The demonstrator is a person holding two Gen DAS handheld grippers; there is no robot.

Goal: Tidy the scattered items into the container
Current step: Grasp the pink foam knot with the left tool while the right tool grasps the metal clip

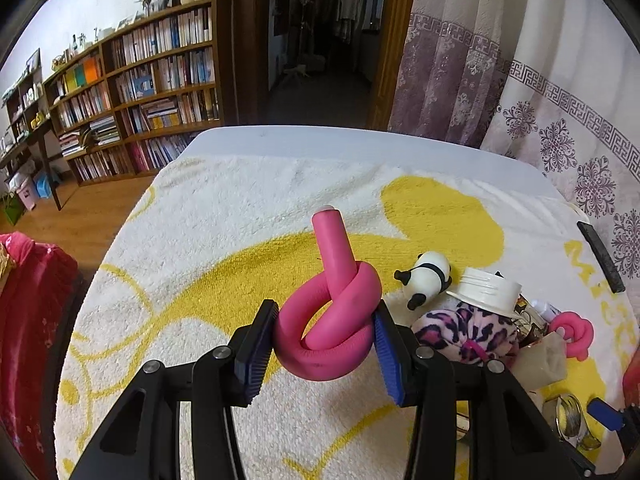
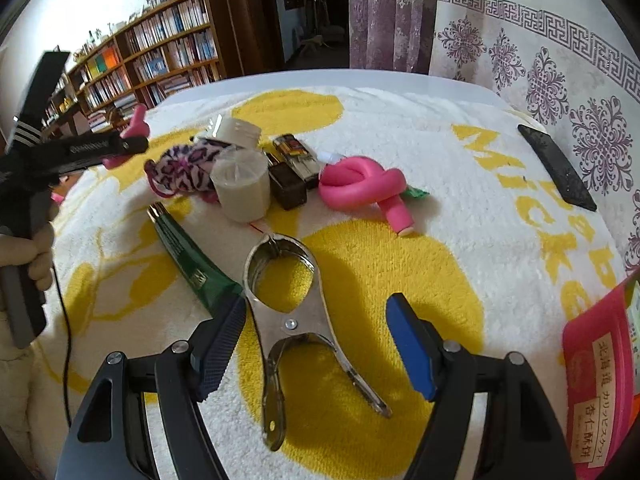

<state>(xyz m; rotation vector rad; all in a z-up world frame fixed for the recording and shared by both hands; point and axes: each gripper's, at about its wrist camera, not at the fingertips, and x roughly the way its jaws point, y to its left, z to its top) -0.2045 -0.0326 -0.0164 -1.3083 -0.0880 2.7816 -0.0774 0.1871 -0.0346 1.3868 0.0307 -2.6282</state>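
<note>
A pink foam stick tied in a knot (image 1: 328,320) sits between the blue pads of my left gripper (image 1: 324,356), which is shut on it, one end sticking up. From the right wrist view that knot (image 2: 138,120) shows beyond the left gripper (image 2: 128,144), held by a hand (image 2: 32,252). My right gripper (image 2: 318,344) stands open over a metal plier-like tool (image 2: 288,312) lying flat on the towel between its fingers, untouched. A pink box (image 2: 596,360) with printed text sits at the right edge.
On the white-and-yellow towel (image 2: 400,272) lie a second pink knot (image 2: 364,186), a translucent cup (image 2: 242,186), a dark box (image 2: 288,188), a leopard-print scrunchie (image 2: 188,168), a white lid (image 2: 240,130), a green tube (image 2: 192,256), a panda figure (image 1: 426,276) and a black slab (image 2: 558,166).
</note>
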